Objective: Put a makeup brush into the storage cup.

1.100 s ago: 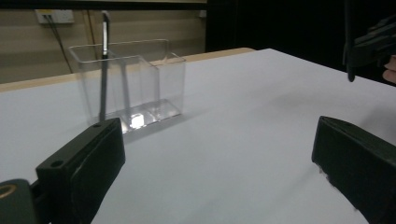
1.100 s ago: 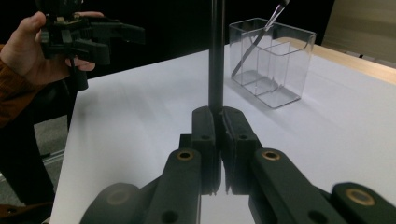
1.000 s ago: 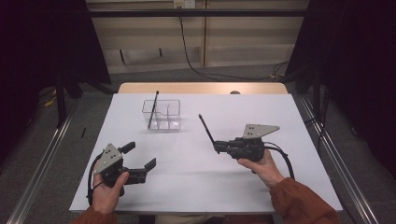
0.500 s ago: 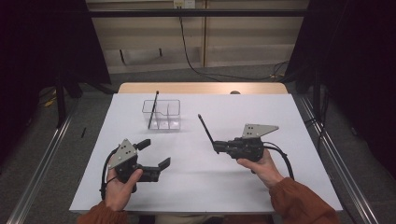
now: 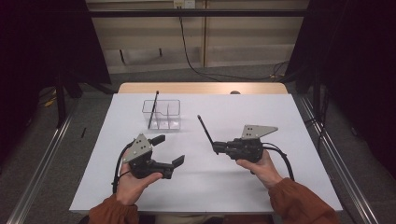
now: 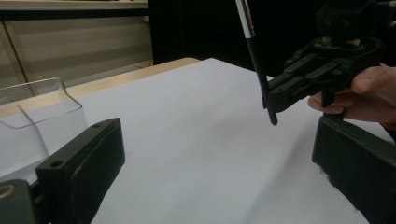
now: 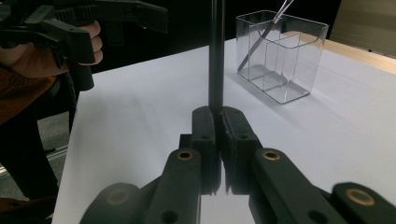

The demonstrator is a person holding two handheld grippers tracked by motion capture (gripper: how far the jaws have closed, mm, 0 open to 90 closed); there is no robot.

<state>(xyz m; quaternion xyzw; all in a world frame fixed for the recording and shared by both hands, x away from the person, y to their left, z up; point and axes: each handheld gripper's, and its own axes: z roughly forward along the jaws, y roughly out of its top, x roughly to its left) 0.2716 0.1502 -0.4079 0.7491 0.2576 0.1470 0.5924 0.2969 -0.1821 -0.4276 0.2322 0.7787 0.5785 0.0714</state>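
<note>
My right gripper (image 5: 217,148) is shut on a thin black pen (image 5: 205,129) that slants up and away to the left; in the right gripper view the pen (image 7: 215,56) rises straight from the closed jaws (image 7: 219,116). My left gripper (image 5: 169,150) hovers over the white table left of centre, jaws wide open with nothing between them (image 6: 219,163). It faces the right gripper (image 6: 317,70) and the pen (image 6: 259,70). A clear plastic organizer (image 5: 162,114) stands at the back with another dark pen (image 5: 153,109) leaning in it.
The white table top (image 5: 280,116) ends at a wooden strip (image 5: 201,87) at the far side. The organizer (image 7: 280,56) has several compartments and sits ahead and right of my right jaws. Cables trail from both grippers toward the hands.
My left gripper has moved right and a little forward toward the table's middle, staying open. The right gripper and its pen have barely shifted.
</note>
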